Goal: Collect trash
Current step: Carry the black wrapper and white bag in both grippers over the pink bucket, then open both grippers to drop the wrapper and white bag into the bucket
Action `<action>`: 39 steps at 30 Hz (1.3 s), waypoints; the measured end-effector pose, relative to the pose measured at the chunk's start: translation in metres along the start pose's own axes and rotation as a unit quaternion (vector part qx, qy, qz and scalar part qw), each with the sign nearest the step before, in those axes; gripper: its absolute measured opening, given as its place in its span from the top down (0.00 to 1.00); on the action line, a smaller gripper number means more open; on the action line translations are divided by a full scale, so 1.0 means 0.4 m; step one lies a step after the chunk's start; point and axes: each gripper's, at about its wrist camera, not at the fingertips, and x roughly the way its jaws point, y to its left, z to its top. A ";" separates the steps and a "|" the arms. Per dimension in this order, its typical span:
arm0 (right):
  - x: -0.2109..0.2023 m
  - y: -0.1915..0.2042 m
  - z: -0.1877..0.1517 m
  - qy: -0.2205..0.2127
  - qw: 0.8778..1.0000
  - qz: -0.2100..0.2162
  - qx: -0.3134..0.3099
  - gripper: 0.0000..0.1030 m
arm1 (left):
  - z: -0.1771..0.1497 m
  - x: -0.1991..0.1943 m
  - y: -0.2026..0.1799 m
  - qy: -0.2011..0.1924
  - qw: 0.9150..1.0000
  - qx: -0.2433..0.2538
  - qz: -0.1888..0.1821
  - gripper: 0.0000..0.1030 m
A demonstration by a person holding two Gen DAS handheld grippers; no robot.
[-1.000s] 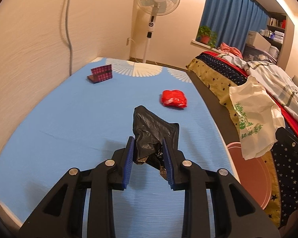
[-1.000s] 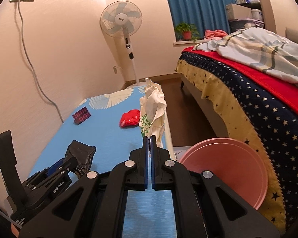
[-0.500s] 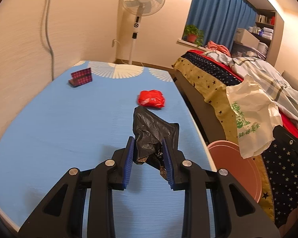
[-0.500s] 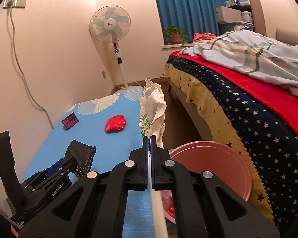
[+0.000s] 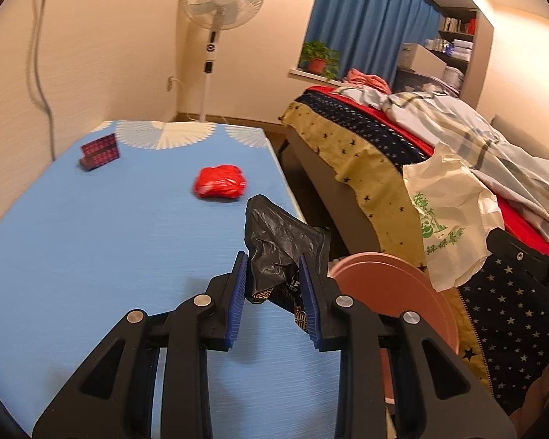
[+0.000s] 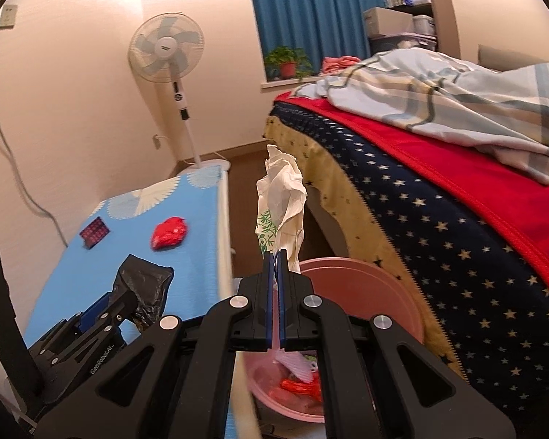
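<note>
My left gripper [image 5: 272, 274] is shut on a crumpled black plastic bag [image 5: 278, 241], held above the right edge of the blue table [image 5: 91, 241]; it also shows in the right wrist view [image 6: 142, 285]. My right gripper [image 6: 276, 256] is shut on a white plastic bag with green print [image 6: 282, 205], held above the pink bin [image 6: 366, 292], which holds red and white trash. The white bag [image 5: 446, 219] and the bin [image 5: 395, 285] also show in the left wrist view. A red crumpled bag [image 5: 219, 183] and a red checked packet [image 5: 100, 152] lie on the table.
A bed with a star-patterned cover [image 6: 439, 201] stands right of the bin. A standing fan [image 5: 219, 18] is at the far wall, with a potted plant [image 5: 316, 58] on the sill. A narrow floor strip runs between table and bed.
Both grippers have moved right toward the pink bin, each keeping its bag. The bin's inside now shows under the right gripper.
</note>
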 end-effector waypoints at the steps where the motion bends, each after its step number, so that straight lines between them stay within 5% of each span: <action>1: 0.000 -0.010 0.000 0.001 1.000 -0.005 0.002 0.98 | -0.001 0.005 -0.010 0.002 1.000 0.002 -0.005 0.73; 12: 0.029 -0.105 -0.012 0.028 0.998 -0.048 0.035 0.98 | -0.026 0.092 -0.139 0.041 0.995 0.054 -0.072 0.73; 26: 0.113 -0.166 -0.040 0.081 0.992 -0.069 0.069 0.98 | -0.082 0.213 -0.219 0.126 0.983 0.087 -0.099 0.72; 30: 0.127 -0.177 -0.044 0.090 0.990 -0.082 0.074 0.92 | -0.085 0.222 -0.222 0.129 0.983 0.085 -0.096 0.60; 34: 0.129 -0.178 -0.045 0.087 0.989 -0.091 0.075 0.79 | -0.082 0.225 -0.216 0.128 0.984 0.082 -0.093 0.60; 39: 0.114 -0.169 -0.039 0.074 0.990 -0.095 0.068 0.78 | -0.071 0.209 -0.211 0.117 0.985 0.081 -0.094 0.60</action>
